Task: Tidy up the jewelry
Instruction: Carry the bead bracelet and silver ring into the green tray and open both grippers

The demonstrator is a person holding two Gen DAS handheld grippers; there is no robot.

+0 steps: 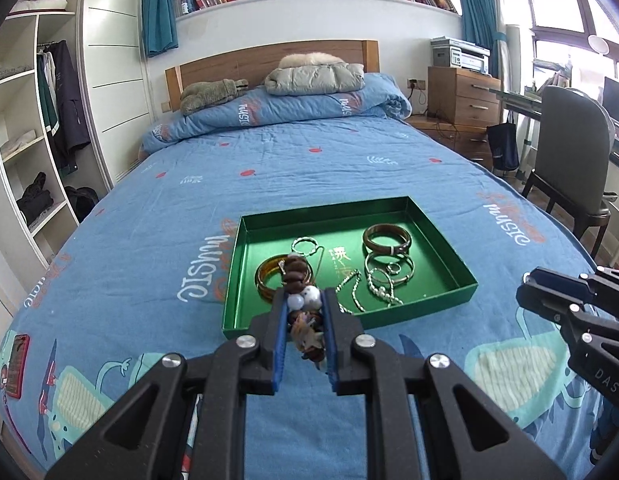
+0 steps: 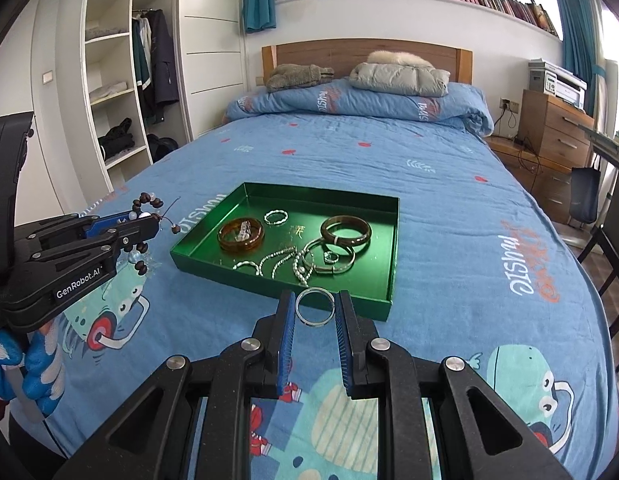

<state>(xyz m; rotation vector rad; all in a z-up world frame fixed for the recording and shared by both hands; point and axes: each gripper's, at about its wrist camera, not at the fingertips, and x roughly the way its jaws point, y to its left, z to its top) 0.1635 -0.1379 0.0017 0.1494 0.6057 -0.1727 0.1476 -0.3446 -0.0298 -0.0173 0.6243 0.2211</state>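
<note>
The left tool pinches a beaded bracelet and the right tool a silver bangle, both short of the green tray (presumably the drop-off) on the bed.

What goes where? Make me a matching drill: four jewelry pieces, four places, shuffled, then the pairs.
Things:
1. beaded bracelet
2. silver bangle
3. amber bangle
4. dark brown bangle

Places:
A. in the green tray, left part
B. between the right gripper fingers
C. in the tray, right part
D. between the left gripper fingers

Pairs: 1-D, 2-B, 3-A, 4-C
</note>
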